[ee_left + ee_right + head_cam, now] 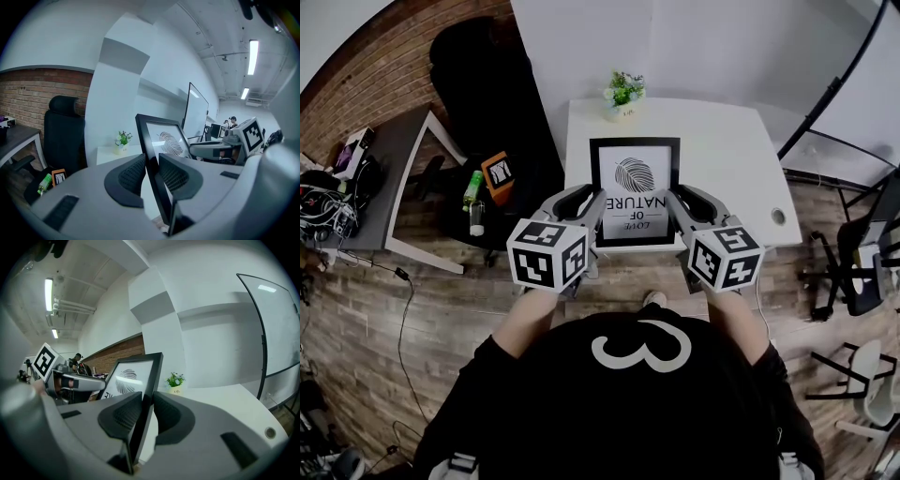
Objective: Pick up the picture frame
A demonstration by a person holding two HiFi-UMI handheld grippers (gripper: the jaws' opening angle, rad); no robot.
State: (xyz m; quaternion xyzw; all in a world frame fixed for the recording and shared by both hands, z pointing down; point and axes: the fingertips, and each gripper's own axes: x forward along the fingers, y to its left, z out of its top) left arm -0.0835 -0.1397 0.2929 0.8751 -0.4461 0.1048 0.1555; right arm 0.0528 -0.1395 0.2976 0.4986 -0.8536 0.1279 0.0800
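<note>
The picture frame is black, with a leaf print and upside-down lettering, and hangs over the near half of the white table. My left gripper is shut on its left edge and my right gripper on its right edge. In the left gripper view the frame rises tilted from between the dark pads of the left gripper. In the right gripper view the frame is pinched the same way by the right gripper. Whether its far edge touches the table is hidden.
A small potted plant stands at the table's far edge. Left of the table are a black office chair, a green bottle, a small orange frame and a grey desk. Chairs stand on the right.
</note>
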